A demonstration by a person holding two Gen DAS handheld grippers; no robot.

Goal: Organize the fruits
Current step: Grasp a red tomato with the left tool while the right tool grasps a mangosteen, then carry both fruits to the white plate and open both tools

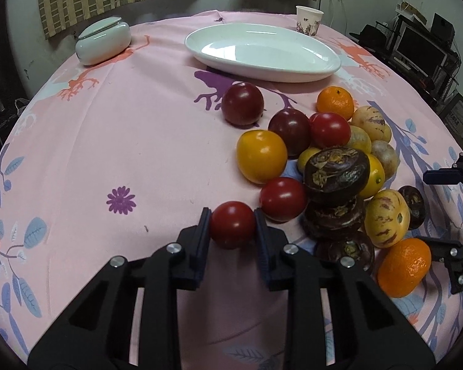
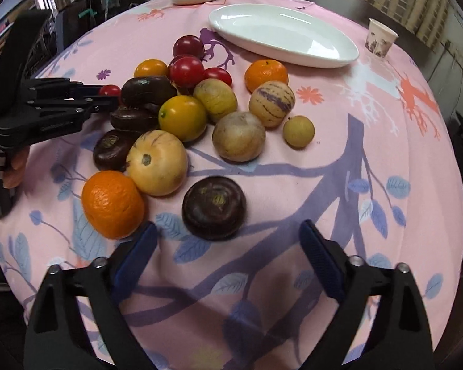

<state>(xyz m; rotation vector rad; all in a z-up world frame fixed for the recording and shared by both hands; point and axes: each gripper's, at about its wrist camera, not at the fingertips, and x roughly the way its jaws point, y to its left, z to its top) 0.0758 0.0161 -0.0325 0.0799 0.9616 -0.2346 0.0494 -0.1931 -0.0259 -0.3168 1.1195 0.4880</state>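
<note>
Red tomato (image 1: 232, 224) between left gripper (image 1: 231, 231) fingers

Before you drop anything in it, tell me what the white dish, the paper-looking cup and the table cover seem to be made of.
White dish: likely glazed ceramic or porcelain; glossy, with bright window reflections, thick rounded rim. Could be melamine.
Cup: looks like paper; matte, thin rolled rim, printed floral pattern.
Table cover: woven fabric, matte pink with printed branches and leaves; soft creases show near the left gripper, which grips a red tomato.

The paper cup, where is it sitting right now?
The paper cup stands upright at the far right edge of the table, just beyond the right end of the empty white oval dish, apart from the fruit pile.
</note>
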